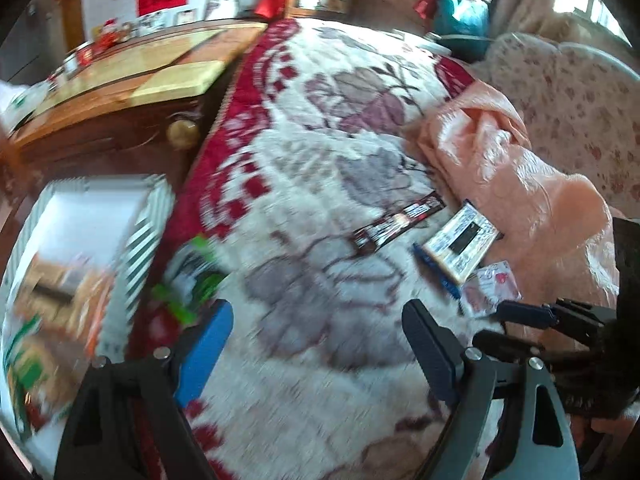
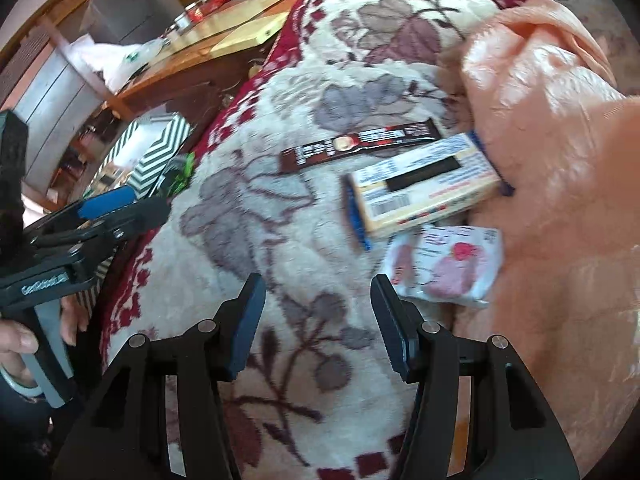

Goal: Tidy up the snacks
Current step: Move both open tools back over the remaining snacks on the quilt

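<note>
Peach quilt (image 2: 552, 128) crowds yellow box (image 2: 424, 188); dark bar (image 2: 360, 144) just beside.

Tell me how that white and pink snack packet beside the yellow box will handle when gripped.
The white and pink packet looks like thin, puffy film, so it will probably crumple and feel light. Its glossy wrap may slip between the pads. Lying flat on soft blanket, it likely sinks rather than slides.

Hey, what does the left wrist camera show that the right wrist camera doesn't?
Only the left wrist view looks down into the striped box, with blurred packets inside, and shows the right tongs at its edge. Only the right wrist view shows the left tongs from the side and the hand holding them. Both share the floral blanket, chocolate bar, yellow box, white pouch and green packet.
</note>
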The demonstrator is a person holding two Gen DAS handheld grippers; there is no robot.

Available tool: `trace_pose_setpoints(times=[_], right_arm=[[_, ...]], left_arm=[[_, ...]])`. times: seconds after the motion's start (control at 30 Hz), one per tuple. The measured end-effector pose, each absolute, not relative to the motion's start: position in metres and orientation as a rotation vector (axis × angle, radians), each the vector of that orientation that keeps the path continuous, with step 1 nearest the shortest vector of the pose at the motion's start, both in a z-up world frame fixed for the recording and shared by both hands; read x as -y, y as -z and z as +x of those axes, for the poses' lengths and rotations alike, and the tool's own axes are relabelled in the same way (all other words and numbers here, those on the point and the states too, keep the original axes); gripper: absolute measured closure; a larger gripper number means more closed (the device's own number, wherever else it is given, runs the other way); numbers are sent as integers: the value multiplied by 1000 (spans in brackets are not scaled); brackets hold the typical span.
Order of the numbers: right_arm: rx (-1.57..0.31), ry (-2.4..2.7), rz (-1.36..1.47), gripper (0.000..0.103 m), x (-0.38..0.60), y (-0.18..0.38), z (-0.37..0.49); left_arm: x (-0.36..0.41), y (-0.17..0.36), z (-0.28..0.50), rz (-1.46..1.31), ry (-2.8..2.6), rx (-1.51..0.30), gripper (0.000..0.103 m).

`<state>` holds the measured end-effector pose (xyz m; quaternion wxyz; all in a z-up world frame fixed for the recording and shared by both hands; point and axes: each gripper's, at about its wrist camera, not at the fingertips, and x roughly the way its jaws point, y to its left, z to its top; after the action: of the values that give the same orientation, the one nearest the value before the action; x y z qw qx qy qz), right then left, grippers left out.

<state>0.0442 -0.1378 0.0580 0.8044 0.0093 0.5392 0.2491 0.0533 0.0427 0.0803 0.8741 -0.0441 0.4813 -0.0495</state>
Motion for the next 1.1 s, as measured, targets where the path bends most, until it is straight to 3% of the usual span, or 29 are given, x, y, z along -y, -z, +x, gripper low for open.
trace_pose_setpoints(times=[0.4,0.7,0.83,0.97,1.03,1.1], right_arm=[[-1166,-479,82,48,168,-50,59],[-1161,-454,107,48,173,-50,76],[-1175,-441,111,48,170,-49,86],[-1202,-402,73,48,163,-45,103],[-1217,-378,75,48,162,-40,116],[-1243,-360,88,38,160,-32,128]], left_arm=[[10,-49,153,16,228,-1107,15],[50,-30,181,195,297,-1158,16],[53,-20,190,213,253,-1187,24],[37,-26,195,131,207,-1183,41],[32,-28,193,120,206,-1183,41],[28,-29,190,132,201,-1177,41]])
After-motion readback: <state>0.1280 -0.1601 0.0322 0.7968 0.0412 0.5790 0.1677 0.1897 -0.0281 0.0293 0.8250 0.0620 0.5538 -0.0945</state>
